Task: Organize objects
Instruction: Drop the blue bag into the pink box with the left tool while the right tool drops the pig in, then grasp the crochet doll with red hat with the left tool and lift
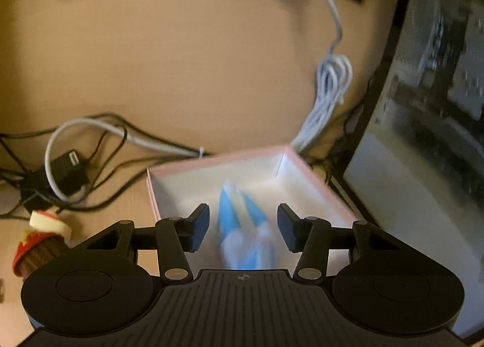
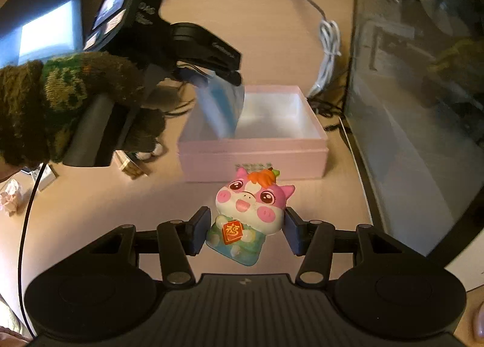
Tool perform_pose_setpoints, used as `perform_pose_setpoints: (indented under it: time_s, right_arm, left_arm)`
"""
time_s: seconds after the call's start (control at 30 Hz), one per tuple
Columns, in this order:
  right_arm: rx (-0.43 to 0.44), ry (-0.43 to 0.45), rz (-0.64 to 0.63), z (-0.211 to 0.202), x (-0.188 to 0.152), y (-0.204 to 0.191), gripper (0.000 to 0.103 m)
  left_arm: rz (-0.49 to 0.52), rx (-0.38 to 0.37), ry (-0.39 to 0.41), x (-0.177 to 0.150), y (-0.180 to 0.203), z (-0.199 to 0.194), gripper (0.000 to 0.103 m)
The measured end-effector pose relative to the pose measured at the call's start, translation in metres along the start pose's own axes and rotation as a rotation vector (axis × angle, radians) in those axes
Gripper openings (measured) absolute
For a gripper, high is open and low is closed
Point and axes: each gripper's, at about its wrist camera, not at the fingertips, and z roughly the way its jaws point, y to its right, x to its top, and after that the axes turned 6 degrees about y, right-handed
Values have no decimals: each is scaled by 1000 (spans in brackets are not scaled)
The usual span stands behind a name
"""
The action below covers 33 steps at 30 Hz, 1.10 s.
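Left wrist view, from left to right: a cupcake toy [image 1: 39,241] with red wrapper and white top sits on the counter [image 1: 181,59], near a tangle of black cables [image 1: 60,171]. Next comes the open pink box [image 1: 169,165] with its white inside. The left hand-held gripper [image 1: 243,227] is over the box with its jaws spread, and a blurred blue-and-white packet [image 1: 242,232] lies between them without touching either pad; the blur hides whether it rests on the box floor. A bundled white cord [image 1: 329,90] lies behind the box, and a dark glass panel [image 1: 423,105] stands on the far right.

Right wrist view shows a knit-sleeved hand [image 2: 60,99] holding the left gripper above the box [image 2: 254,153], the packet [image 2: 220,105] hanging below its tips. A pink cow figurine [image 2: 251,214] sits on the counter just before the box, between the spread jaws of the right hand-held gripper [image 2: 246,233], which sit close beside it.
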Motion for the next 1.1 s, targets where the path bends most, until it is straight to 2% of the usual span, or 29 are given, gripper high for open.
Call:
perform_pose_setpoints:
  time_s: [0.1, 0.2, 0.27, 0.37, 0.43, 0.5, 0.53, 0.6, 0.63, 0.7, 0.73, 0.8, 0.93, 1.0, 1.1]
  right_arm:
    - [0, -14, 7, 12, 4, 5, 51]
    - [16, 17, 1, 19, 16, 6, 51]
    - [11, 53, -30, 30, 30, 6, 51]
    - [-39, 132, -85, 54, 63, 5, 51]
    - [-108, 181, -112, 76, 86, 9, 52]
    - [-176, 172, -108, 105, 107, 15, 58]
    - [-184, 160, -72, 113, 114, 18, 63]
    - [-137, 136, 33, 122, 122, 26, 65]
    - [-105, 130, 78, 121, 122, 27, 70]
    - [-77, 123, 116, 114, 111, 18, 78]
    - [-54, 115, 104, 108, 103, 10, 79]
    - [-29, 108, 63, 95, 86, -5, 79]
    - [0, 116, -20, 63, 57, -25, 79]
    - [-5, 126, -46, 49, 47, -27, 82]
    - [-27, 116, -46, 34, 34, -24, 83]
  left_arm:
    - [-16, 20, 36, -3, -8, -11, 53]
    - [-148, 38, 84, -6, -29, -44, 51]
    - [-195, 52, 89, -17, -41, -68, 51]
    - [-193, 68, 63, -43, -53, -101, 51]
    - [-182, 80, 28, -66, -62, -124, 51]
    - [-178, 114, -9, -86, -75, -144, 51]
    - [-188, 131, -30, -94, -83, -152, 51]
    - [-258, 165, -49, -105, -106, -164, 51]
    - [-297, 179, -48, -106, -116, -168, 51]
    - [-379, 205, -27, -102, -136, -172, 51]
    - [-402, 203, -11, -100, -144, -174, 51]
    - [-430, 186, 21, -86, -152, -168, 51]
    - [-449, 177, 30, -46, -161, -124, 51]
    - [-463, 221, -25, -32, -164, -90, 51]
    - [-455, 327, -152, -23, -168, -38, 51]
